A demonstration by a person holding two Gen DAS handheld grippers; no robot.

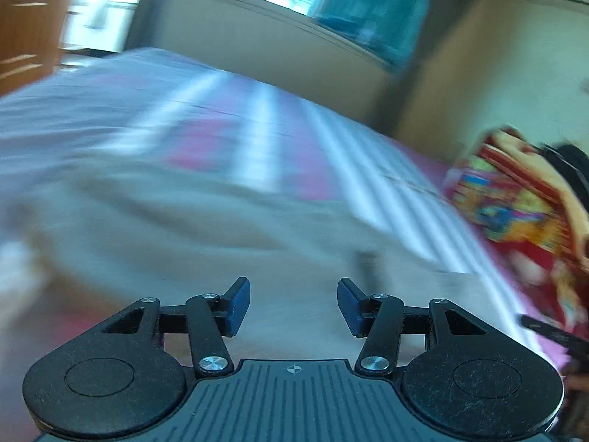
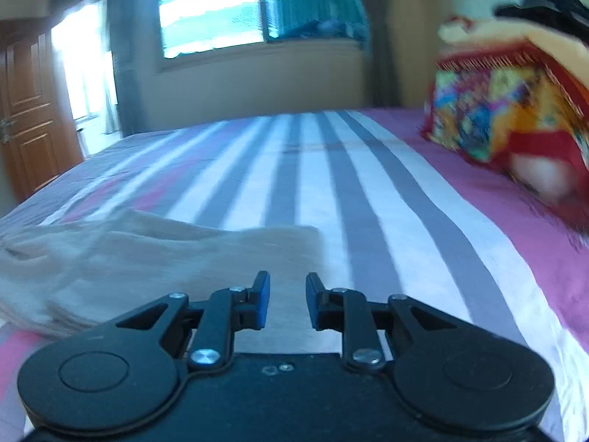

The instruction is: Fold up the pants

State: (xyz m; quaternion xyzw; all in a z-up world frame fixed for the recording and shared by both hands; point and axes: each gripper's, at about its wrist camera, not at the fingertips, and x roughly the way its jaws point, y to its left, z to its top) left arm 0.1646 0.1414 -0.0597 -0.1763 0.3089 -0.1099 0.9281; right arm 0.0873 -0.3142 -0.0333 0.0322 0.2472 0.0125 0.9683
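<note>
Beige pants (image 1: 191, 228) lie spread on a striped bed and are blurred in the left wrist view. Just above them my left gripper (image 1: 293, 304) stands open, with only cloth showing past the gap between its blue pads. In the right wrist view the pants (image 2: 147, 261) lie bunched at the lower left, their right edge ending close ahead of my right gripper (image 2: 288, 300). That gripper is open with a narrow gap and nothing between its pads. At the right edge of the left wrist view, a dark shape (image 1: 552, 335) looks like part of the other gripper.
The bedsheet (image 2: 368, 199) has white, grey and pink stripes. A colourful folded blanket (image 2: 508, 118) with a dark item on top lies at the bed's right side. A window (image 2: 213, 7), teal curtain and wooden door (image 2: 25, 110) stand beyond the bed.
</note>
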